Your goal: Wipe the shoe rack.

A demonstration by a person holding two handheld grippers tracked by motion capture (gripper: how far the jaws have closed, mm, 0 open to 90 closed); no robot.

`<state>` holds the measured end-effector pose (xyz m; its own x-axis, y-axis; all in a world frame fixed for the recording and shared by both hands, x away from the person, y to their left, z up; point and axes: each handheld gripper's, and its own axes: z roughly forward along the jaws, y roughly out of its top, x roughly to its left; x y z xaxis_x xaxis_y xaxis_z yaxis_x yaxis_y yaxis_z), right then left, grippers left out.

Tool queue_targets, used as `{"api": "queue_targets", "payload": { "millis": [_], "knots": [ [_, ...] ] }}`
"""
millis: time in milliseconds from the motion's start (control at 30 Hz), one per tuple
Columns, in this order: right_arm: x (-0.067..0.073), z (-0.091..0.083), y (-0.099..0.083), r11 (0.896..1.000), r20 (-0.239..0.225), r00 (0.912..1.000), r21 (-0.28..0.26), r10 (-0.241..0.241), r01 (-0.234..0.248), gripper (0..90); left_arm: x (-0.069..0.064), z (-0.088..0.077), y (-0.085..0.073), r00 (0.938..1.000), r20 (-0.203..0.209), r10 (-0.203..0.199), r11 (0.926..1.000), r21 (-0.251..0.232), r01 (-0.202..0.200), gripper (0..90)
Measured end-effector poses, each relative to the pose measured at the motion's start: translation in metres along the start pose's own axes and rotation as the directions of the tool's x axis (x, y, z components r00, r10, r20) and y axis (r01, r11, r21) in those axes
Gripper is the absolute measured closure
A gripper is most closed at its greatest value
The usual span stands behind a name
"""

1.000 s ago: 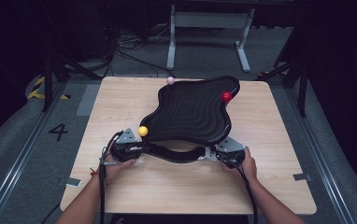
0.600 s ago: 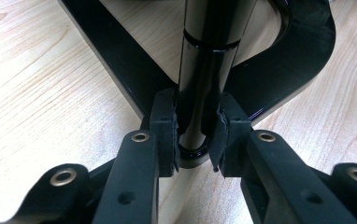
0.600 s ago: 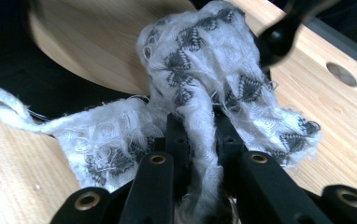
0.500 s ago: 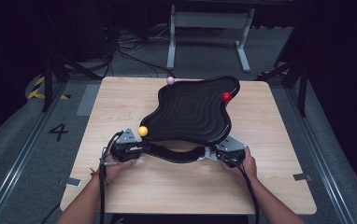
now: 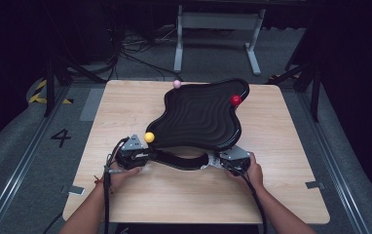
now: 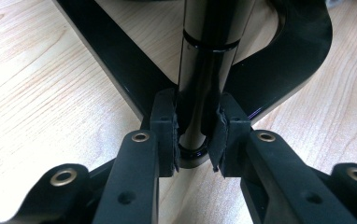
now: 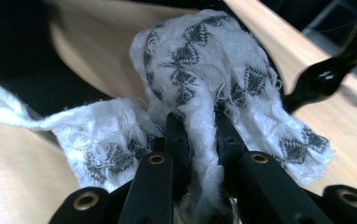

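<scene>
Tray: a glossy black wavy-edged plastic tray (image 5: 201, 117) with stepped ridges sits over the middle of the light wooden table (image 5: 125, 105), its far side higher than its near side
Handle: a black curved bar (image 5: 179, 161) runs along the tray's near edge, between the two grippers
Left gripper (image 5: 134, 155): jaws closed tight on the left end of that bar; in the left gripper view (image 6: 198, 140) the pads press both sides of the shiny black rod
Right gripper (image 5: 230, 161): jaws closed on a white frayed cloth with a grey pattern (image 7: 204, 84), wrapped over the bar's right end
Balls: a yellow ball (image 5: 149, 137) at the tray's near left edge, a red ball (image 5: 235, 100) near the far right corner, a pink ball (image 5: 176, 84) at the far edge
</scene>
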<state>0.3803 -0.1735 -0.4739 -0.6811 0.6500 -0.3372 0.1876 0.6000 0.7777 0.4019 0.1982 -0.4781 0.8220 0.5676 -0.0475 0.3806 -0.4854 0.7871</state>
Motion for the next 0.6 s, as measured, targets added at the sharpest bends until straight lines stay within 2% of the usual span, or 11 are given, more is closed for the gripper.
{"api": "queue_targets", "payload": {
  "millis": [133, 333, 600],
  "knots": [
    [-0.004, 0.003, -0.001, 1.000, 0.049, 0.9987, 0.014, -0.014, 0.014, 80.4, 0.000, 0.000, 0.000, 1.0000, 0.002, 0.002, 1.0000, -0.002, -0.002, 73.6],
    [-0.014, 0.002, -0.007, 0.999, 0.080, 0.9968, 0.048, 0.000, -0.004, 80.5, 0.000, 0.000, 0.000, 1.0000, 0.001, -0.003, 1.0000, -0.001, 0.003, 73.6],
    [-0.021, 0.002, -0.013, 0.997, 0.071, 0.9970, 0.065, 0.031, -0.036, 80.4, 0.000, 0.000, 0.000, 1.0000, 0.001, -0.002, 1.0000, -0.002, 0.002, 73.6]
  ]
}}
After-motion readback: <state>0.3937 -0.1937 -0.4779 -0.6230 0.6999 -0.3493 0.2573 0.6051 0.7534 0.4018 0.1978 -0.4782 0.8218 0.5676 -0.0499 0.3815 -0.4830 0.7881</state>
